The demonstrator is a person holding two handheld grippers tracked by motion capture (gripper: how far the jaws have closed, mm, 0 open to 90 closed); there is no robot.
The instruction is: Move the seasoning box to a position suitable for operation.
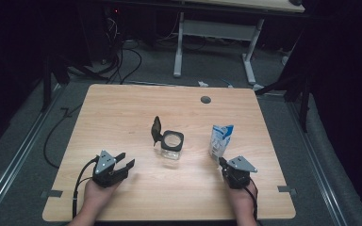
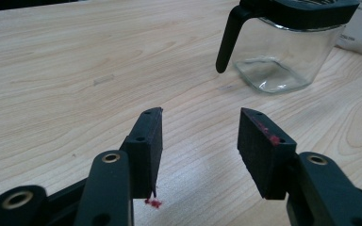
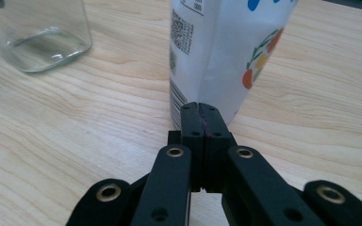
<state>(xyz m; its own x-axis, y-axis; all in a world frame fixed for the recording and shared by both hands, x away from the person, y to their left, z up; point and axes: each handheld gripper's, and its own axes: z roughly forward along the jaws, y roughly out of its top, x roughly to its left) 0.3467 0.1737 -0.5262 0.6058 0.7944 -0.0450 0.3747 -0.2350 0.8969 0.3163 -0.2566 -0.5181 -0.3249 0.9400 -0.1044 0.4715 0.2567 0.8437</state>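
Note:
A square glass jar (image 1: 172, 146) with a black rim and a raised dark flap stands at the middle of the wooden table (image 1: 122, 108). To its right stands a white and blue carton (image 1: 220, 140). My left gripper (image 1: 125, 161) rests near the front left, open, with nothing between its jaws. In the left gripper view the left gripper (image 2: 200, 117) points toward the jar (image 2: 283, 56), well short of it. My right gripper (image 1: 222, 163) sits just in front of the carton, shut on nothing. In the right gripper view the right gripper (image 3: 200, 109) has its tips close to the carton (image 3: 226, 52).
A round cable hole (image 1: 205, 100) lies near the table's far edge. Behind the table stand another desk's white legs (image 1: 178, 47) and cables (image 1: 122, 61) on the floor. Bare wood lies left of the jar.

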